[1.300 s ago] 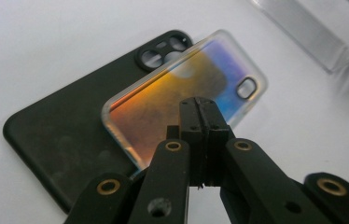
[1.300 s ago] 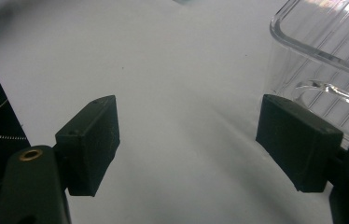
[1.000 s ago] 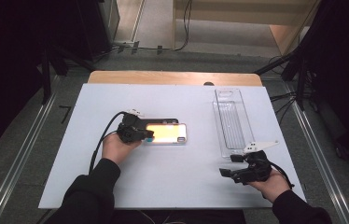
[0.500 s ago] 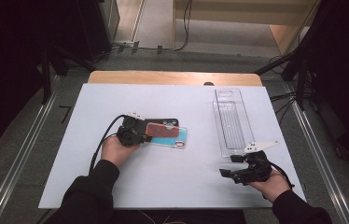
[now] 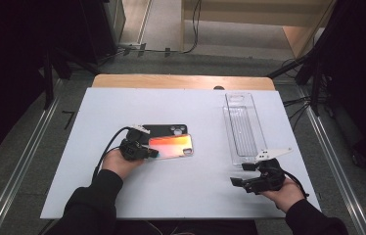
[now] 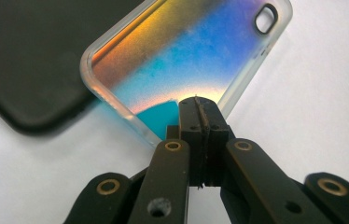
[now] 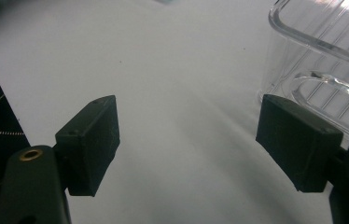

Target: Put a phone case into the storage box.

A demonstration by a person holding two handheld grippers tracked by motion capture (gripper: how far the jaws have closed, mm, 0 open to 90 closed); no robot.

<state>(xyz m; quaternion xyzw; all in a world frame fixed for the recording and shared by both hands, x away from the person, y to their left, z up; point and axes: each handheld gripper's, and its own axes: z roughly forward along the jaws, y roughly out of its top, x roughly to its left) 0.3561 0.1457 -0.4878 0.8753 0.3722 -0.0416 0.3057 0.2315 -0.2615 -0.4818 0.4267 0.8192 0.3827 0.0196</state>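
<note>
- High view: the left gripper, jaws clamped on the short edge of an iridescent orange-to-blue phone case, holds it partly over a matte black phone case on the white table.
- Such a thin edge grip could slip, dropping the case.
- The right gripper rests beside a clear plastic tray, jaws apart and empty.
</note>
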